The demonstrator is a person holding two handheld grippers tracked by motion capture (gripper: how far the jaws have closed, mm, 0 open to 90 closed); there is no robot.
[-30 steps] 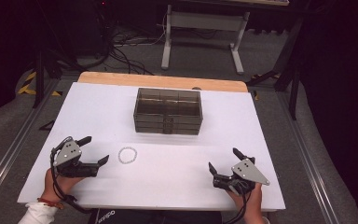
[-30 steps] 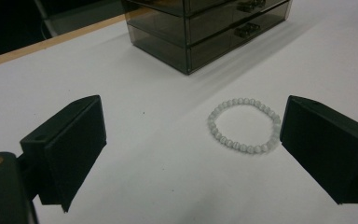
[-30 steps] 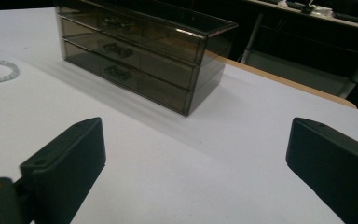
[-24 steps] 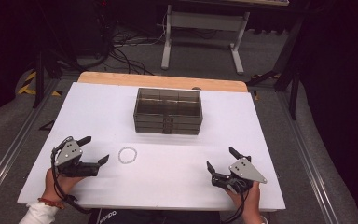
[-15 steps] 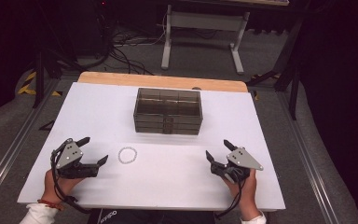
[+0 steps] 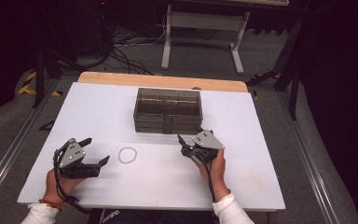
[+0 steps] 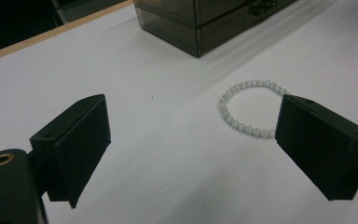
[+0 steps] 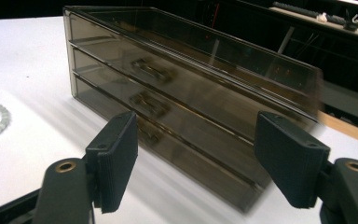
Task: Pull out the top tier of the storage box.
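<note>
Bracelet [image 7: 249,108] partly behind left claw [image 7: 193,140], drawer box [image 8: 191,116] blurred

Landmark is the drawer box [image 6: 167,110]: it sits on the table [image 6: 98,107], toward the far edge, roughly centred. The bead bracelet [image 6: 127,155] lies flat on the table nearer you than the box and a bit left of its left end, well apart from it. Your left claw [image 6: 95,151] is left of the bracelet, just beside it, near the table's front edge. Your right claw [image 6: 188,141] is just in front of the box's right end, facing its drawer fronts, right of the bracelet.
</note>
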